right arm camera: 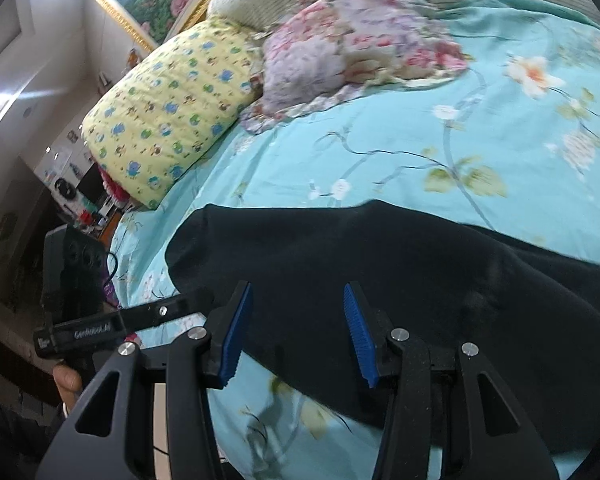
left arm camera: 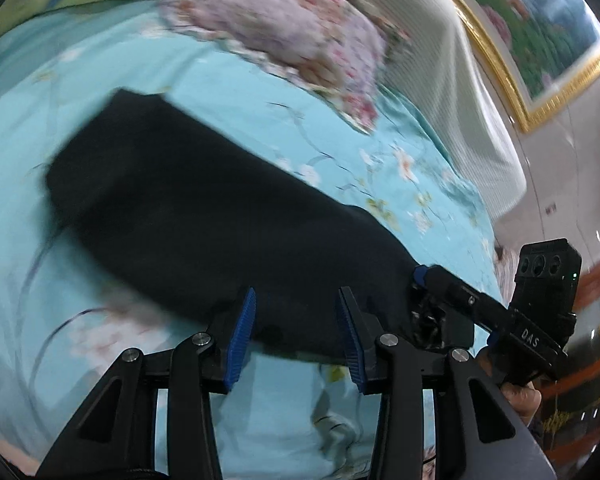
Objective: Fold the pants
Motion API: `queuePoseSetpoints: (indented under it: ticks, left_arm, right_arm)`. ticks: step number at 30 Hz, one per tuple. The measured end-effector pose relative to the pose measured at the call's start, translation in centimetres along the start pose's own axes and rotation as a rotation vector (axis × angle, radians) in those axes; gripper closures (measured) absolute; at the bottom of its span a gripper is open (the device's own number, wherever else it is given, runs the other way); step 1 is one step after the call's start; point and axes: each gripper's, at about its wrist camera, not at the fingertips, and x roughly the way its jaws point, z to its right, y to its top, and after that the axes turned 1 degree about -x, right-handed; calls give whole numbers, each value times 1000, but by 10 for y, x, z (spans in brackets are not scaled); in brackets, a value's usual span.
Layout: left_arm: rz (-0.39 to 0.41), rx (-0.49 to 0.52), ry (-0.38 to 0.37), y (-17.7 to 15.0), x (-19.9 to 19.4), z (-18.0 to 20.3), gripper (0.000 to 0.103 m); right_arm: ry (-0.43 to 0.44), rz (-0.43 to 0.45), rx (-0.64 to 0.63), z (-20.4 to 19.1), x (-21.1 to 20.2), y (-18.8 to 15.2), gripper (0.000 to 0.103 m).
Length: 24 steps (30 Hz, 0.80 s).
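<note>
Both blue-padded tongs, left (left arm camera: 296, 324) and right (right arm camera: 298, 328), are hovering spread and empty over the long black fabric pants (left arm camera: 188, 216) lying on the turquoise floral bed sheet (left arm camera: 228, 96); pinching matching edges should keep folds aligned.

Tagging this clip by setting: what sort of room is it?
A home bedroom, most likely: the black pants lie on a bed with a turquoise floral sheet, a yellow pillow at its head, and a gold-framed painting on the wall.

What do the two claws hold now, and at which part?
Nothing. The left claw and right claw both stand open above the dark pants, pads not pressing the cloth.
</note>
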Motion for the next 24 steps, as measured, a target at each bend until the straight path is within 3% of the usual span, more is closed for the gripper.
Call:
queuePoseSetpoints:
  ticks: [7, 11, 24]
  left_arm:
    - [46, -106, 42, 1, -24, -44, 61]
    - [66, -160, 69, 4, -30, -63, 55]
    - [73, -261, 93, 13, -20, -99, 53]
  right_arm:
    - [41, -54, -59, -24, 37, 17, 54]
    - [55, -80, -92, -35, 53, 24, 54]
    - [105, -148, -246, -76, 115, 67, 54]
